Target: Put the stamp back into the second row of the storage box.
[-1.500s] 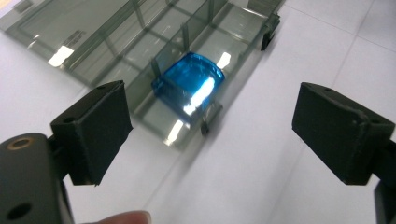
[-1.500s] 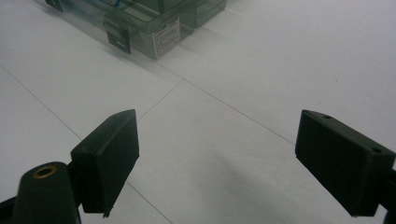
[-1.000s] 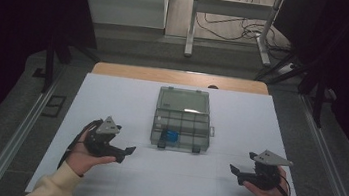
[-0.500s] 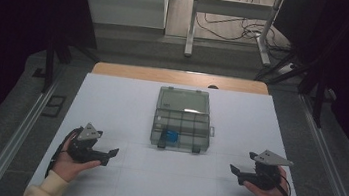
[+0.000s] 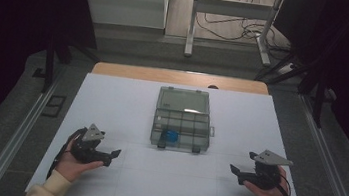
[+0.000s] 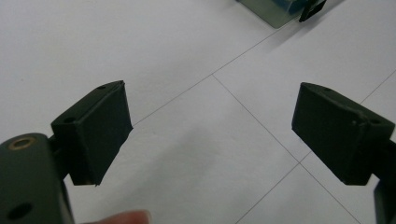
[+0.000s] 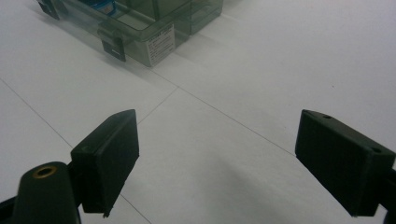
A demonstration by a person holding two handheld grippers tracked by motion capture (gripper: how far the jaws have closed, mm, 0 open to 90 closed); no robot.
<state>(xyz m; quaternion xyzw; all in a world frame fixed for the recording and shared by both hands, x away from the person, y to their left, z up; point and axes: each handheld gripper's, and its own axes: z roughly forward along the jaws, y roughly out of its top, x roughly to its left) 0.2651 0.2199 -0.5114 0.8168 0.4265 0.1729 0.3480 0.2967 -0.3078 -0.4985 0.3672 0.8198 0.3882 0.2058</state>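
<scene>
White table (image 5: 127, 97); compartment box (image 5: 181, 119) between apart grippers.

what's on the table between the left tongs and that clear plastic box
Nothing. In the high view, the stretch of white table from the left tongs to the clear compartment box is bare. The left gripper view shows thin seam lines there.

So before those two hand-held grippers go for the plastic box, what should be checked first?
1. Left hand-held gripper open, nothing between its jaws: ok.
2. Right hand-held gripper open, nothing between its jaws: ok.
3. Compartment box clear of both grippers, untouched: ok.
4. Box lid closed: cannot tell; it is see-through.
5. Front latches fastened: cannot tell.
6. Blue item sits inside a front compartment: ok.
</scene>
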